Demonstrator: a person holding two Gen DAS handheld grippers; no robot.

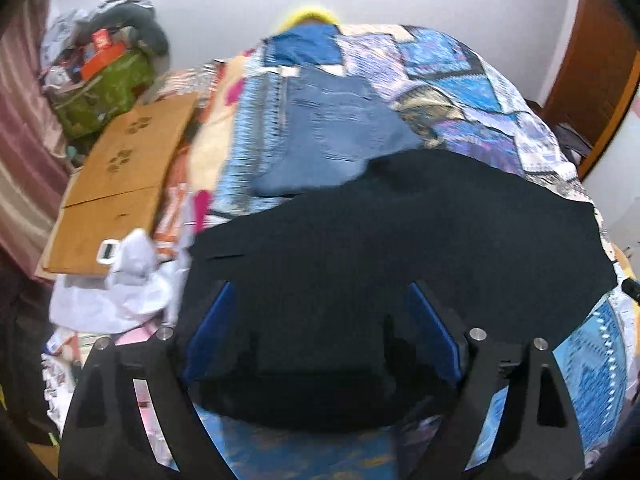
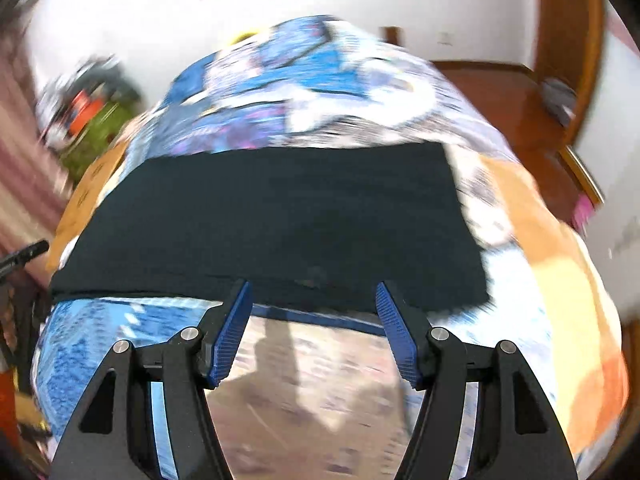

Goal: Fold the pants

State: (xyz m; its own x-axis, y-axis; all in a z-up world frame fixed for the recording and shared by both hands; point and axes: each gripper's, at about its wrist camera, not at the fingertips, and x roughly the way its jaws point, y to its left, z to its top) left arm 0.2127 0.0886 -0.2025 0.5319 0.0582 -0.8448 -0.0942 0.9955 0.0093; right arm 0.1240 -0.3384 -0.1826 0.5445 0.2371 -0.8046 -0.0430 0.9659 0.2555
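Note:
Black pants lie spread flat across a patterned blue bedspread. In the left wrist view my left gripper is open, its blue-padded fingers wide apart above the near part of the black fabric, holding nothing. In the right wrist view the black pants lie as a wide band across the bed. My right gripper is open, its fingertips at the near edge of the pants, nothing between them. That view is blurred by motion.
Folded blue jeans lie on the bed beyond the black pants. A flat cardboard sheet, white cloth and a cluttered green box are at the left. A wooden door and wooden floor are at the right.

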